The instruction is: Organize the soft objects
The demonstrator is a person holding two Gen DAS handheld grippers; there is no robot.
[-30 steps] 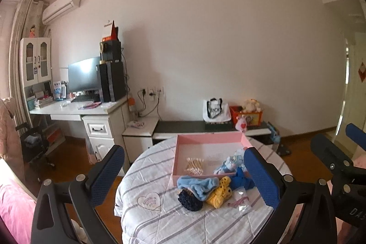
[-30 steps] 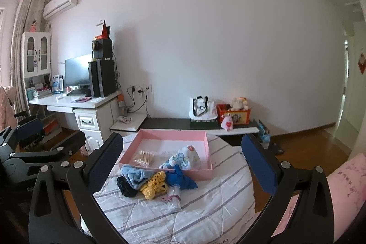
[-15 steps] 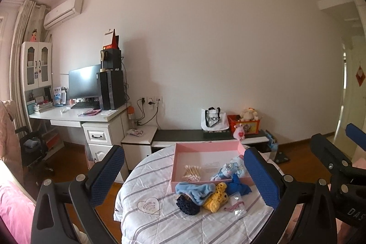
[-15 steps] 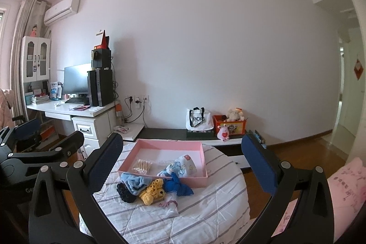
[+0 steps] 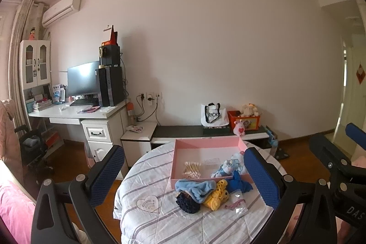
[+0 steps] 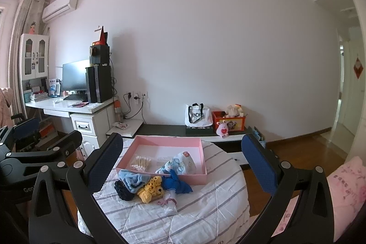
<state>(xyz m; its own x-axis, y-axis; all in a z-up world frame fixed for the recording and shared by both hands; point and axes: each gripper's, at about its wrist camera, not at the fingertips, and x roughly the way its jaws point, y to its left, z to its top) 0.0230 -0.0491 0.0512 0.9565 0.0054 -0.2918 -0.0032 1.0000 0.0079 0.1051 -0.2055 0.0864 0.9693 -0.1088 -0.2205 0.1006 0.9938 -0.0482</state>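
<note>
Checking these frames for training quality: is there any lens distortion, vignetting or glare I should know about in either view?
Left wrist view: strong fisheye bowing of walls, dark corners, soft sheen on the monitor. Right wrist view: same bowing and dark corners, bright doorway at right; pink tray stays sharp.

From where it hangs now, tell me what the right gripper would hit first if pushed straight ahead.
Probably nothing near: the open right gripper points level over the table, above the pink tray. Straight on, it seems to pass over both toward the far wall, though depth is unclear.

Both grippers tilted upward, drawn back slightly; pink tray [image 5: 207,143] and soft pile [image 6: 151,186] sit lower in view.
</note>
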